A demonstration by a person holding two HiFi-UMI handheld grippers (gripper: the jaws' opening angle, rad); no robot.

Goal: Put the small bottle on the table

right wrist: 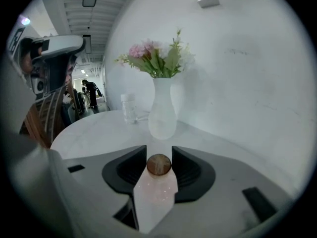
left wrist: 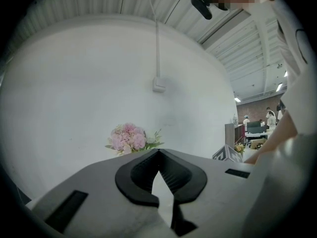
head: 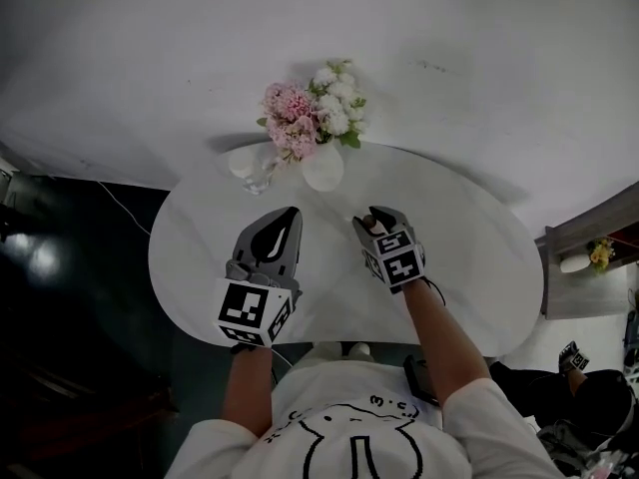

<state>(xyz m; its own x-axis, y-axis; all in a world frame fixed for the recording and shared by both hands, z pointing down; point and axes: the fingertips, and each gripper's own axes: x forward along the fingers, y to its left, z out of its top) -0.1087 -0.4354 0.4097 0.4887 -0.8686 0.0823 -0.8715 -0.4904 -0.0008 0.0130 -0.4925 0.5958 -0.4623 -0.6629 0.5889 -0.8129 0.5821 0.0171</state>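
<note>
Both of my forearms reach forward over the near edge of the round white worktop (head: 200, 238), side by side and a little apart. The left gripper (head: 292, 214) is tipped upward, so its own view looks at the wall rather than the surface. Its jaws are pressed together at the tips and carry nothing.

The right gripper (right wrist: 159, 151) sits low and points towards the white vase (right wrist: 162, 114) of pink and white flowers (right wrist: 156, 56) at the far side. Its jaws are spread. The small bottle (right wrist: 158, 165), with its brown cap, stands upright on the worktop between them, the pads just beside the cap on either side. I can't see them pressing it. A clear jar (right wrist: 129, 107) stands left of the vase.
</note>
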